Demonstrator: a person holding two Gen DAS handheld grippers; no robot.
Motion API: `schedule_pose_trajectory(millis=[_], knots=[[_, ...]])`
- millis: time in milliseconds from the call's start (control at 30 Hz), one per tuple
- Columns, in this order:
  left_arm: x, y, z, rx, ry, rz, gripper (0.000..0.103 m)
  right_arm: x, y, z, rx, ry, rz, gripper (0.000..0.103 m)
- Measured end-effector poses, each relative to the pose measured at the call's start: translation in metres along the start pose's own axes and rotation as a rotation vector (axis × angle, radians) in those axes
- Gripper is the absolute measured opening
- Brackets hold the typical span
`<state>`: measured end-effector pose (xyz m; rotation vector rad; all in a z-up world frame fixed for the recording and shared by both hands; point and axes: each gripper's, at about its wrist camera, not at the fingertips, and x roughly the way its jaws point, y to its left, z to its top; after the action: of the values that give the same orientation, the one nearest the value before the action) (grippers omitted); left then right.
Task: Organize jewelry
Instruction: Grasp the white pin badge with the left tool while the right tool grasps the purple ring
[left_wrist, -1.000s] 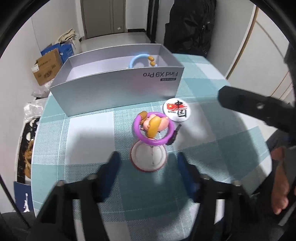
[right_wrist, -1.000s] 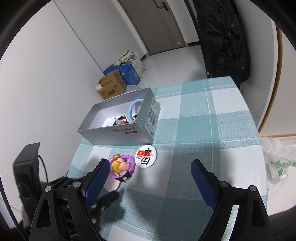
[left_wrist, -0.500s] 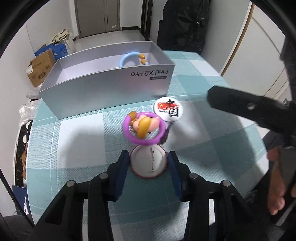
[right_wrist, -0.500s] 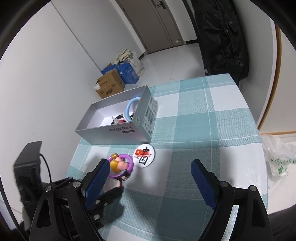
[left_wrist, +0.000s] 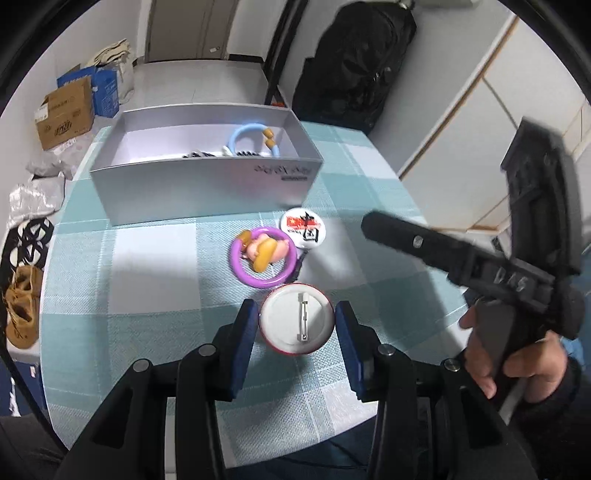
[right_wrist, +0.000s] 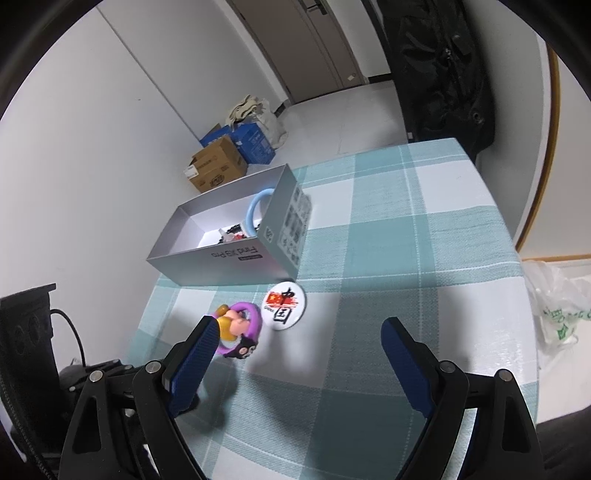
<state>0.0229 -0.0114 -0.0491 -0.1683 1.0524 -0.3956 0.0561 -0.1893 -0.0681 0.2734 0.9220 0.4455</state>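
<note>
Between the blue, finely ribbed pads (left_wrist: 246, 332) of the left gripper (left_wrist: 295, 328), a round pin badge (left_wrist: 295, 319) is showing its smooth white back and a small bright metal pin. Just beyond it, a glossy purple plastic ring (left_wrist: 258, 263) is catching the light, beside a shiny printed badge (left_wrist: 303, 225). Farther ahead, the silver box (left_wrist: 207, 192) is looking like matt, satin-finished card. Under everything, the checked tablecloth (left_wrist: 147, 280) is showing a coarse woven cloth texture. Both gripper frames are looking like matt black plastic.
</note>
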Motion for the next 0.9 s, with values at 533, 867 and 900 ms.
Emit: schedule_pose_trajectory(millis=[533, 867, 900], knots=[[-0.034, 0.066, 0.018, -0.232, -0.151, 0.044, 0.037, 0.038, 0.059, -0.016, -0.238, 0.084, -0.003, 0.089], [-0.036, 0.062, 0.017, -0.153, -0.149, 0.062, 0.037, 0.065, 0.085, -0.027, -0.339, 0.105, -0.132, 0.087], [-0.037, 0.062, 0.017, -0.15, -0.15, 0.061, 0.037, 0.067, 0.086, -0.028, -0.347, 0.11, -0.136, 0.082]])
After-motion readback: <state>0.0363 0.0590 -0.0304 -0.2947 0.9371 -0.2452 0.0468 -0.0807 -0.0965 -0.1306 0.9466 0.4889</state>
